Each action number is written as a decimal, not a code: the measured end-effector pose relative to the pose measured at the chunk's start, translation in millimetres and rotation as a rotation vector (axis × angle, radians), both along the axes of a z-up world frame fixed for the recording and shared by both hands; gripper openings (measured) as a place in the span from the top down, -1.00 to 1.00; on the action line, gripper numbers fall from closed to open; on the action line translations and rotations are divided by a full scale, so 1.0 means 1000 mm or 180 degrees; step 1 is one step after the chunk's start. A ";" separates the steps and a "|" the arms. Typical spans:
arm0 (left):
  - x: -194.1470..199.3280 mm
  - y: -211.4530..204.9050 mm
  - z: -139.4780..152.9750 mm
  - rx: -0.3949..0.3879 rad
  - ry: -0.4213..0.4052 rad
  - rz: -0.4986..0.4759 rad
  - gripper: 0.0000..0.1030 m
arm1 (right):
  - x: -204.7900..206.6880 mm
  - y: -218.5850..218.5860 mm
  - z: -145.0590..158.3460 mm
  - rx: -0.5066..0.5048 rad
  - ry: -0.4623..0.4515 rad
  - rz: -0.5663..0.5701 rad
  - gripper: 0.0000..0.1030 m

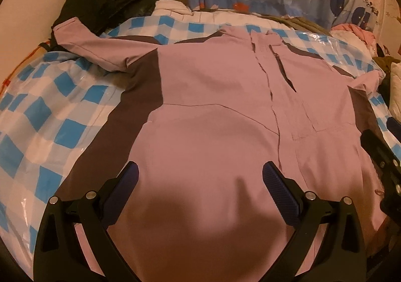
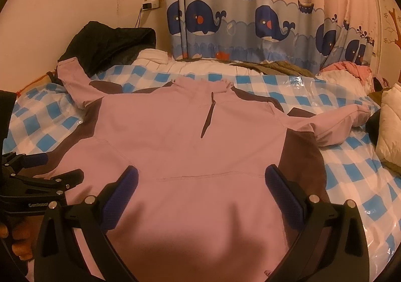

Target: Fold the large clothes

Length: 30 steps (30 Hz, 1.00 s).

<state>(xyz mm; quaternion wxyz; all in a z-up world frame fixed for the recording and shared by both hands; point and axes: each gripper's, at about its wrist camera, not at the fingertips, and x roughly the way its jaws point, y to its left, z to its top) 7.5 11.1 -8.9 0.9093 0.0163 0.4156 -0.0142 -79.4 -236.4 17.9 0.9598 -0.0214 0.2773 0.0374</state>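
Note:
A large pink jacket (image 1: pixel 213 96) with dark brown side and shoulder panels lies flat, front up, on a blue-and-white checked cover (image 1: pixel 50 116). Its sleeves spread out to both sides. It also fills the right wrist view (image 2: pixel 175 136), collar at the far end, a short zip below it. My left gripper (image 1: pixel 200 171) is open and empty, just above the jacket's lower half. My right gripper (image 2: pixel 201 176) is open and empty above the hem area. The right gripper shows at the right edge of the left wrist view (image 1: pixel 381 156), and the left gripper at the left edge of the right wrist view (image 2: pixel 37 171).
A black garment (image 2: pixel 110 41) is heaped at the far left by the wall. A whale-print curtain (image 2: pixel 250 23) hangs behind the bed. Olive and pink clothes (image 2: pixel 348 67) lie at the far right, and a white cushion (image 2: pixel 388 121) is at the right edge.

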 end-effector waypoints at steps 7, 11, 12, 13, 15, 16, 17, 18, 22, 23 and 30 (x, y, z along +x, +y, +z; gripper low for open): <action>-0.001 -0.005 -0.002 -0.0037 0.0028 -0.0029 -0.85 | 0.001 0.001 -0.003 0.0008 0.0007 0.0001 -0.89; -0.002 -0.007 0.000 0.0048 -0.0017 -0.0032 -0.85 | 0.001 0.001 -0.004 0.0011 0.0020 0.0003 -0.89; -0.002 -0.007 0.000 0.0054 -0.0023 -0.0033 -0.85 | 0.001 0.001 -0.004 0.0013 0.0026 0.0004 -0.89; -0.003 -0.007 0.001 0.0080 -0.0040 -0.0030 -0.85 | 0.001 0.001 -0.004 0.0014 0.0027 0.0005 -0.89; -0.003 -0.007 0.002 0.0082 -0.0046 -0.0041 -0.85 | 0.001 0.001 -0.005 0.0022 0.0037 0.0002 -0.89; -0.002 -0.007 0.002 0.0070 -0.0041 -0.0049 -0.85 | 0.002 0.000 -0.005 0.0025 0.0043 0.0002 -0.89; -0.002 -0.007 0.002 0.0049 -0.0038 -0.0063 -0.85 | 0.002 0.000 -0.005 0.0026 0.0048 0.0002 -0.89; -0.002 -0.007 0.002 0.0040 -0.0036 -0.0072 -0.85 | 0.002 0.000 -0.005 0.0028 0.0053 0.0001 -0.89; -0.001 -0.006 0.001 0.0018 -0.0022 -0.0065 -0.85 | 0.003 0.000 -0.006 0.0032 0.0073 0.0003 -0.89; -0.001 -0.005 0.001 0.0006 -0.0013 -0.0067 -0.85 | 0.004 0.000 -0.006 0.0033 0.0077 0.0004 -0.89; 0.000 -0.006 -0.002 0.0014 -0.0001 -0.0079 -0.85 | 0.004 0.000 -0.006 0.0027 0.0083 0.0008 -0.89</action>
